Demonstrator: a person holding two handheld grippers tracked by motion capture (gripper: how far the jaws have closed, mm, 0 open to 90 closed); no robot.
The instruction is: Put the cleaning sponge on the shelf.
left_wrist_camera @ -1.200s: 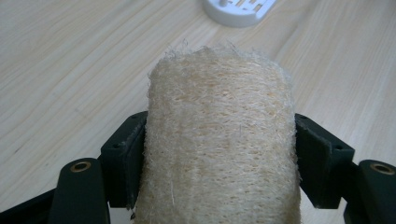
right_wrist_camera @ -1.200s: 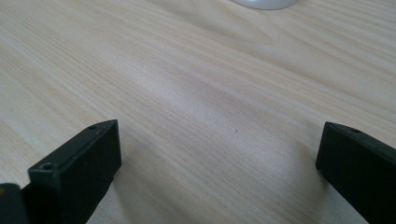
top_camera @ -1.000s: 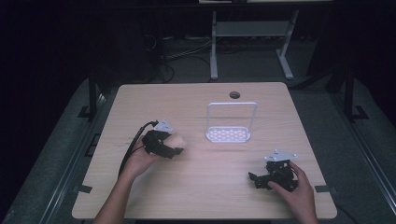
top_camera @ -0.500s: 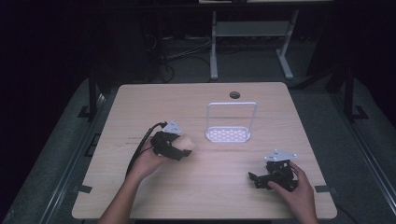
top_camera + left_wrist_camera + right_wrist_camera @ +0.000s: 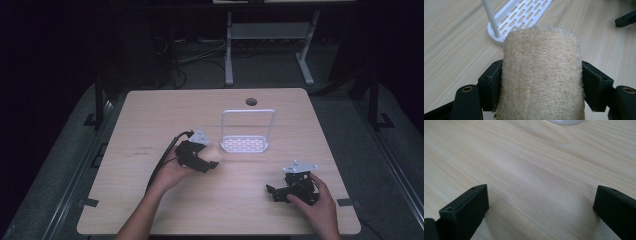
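No brand, label or writing can be read on anything here.

At the left of the high view, the left gripper (image 5: 206,162) is held above the table (image 5: 150,115), with its cable trailing back toward the near-left edge. Its jaws pinch a pale, fibrous loofah sponge (image 5: 541,75), which sits squarely between them; each jaw presses into one side of it, and its rounded end pokes out past the jaw tips. Just ahead of those tips stands a white rack (image 5: 521,15) with a slotted base and a thin upright frame; it is near the sponge but not touching it. In the high view the rack (image 5: 246,145) sits at mid-table, and beyond it a round hole (image 5: 251,102) is cut near the far edge.

To the right, the right gripper (image 5: 272,192) rests low on the table near the near-right corner, held in the person's right hand (image 5: 315,202). Its jaws are spread wide, with only bare wood grain between them in the right gripper view (image 5: 541,207).

Bare tabletop lies between the two grippers, and more runs out to the left edge and the far edge. The right gripper lies close to the near and right edges.
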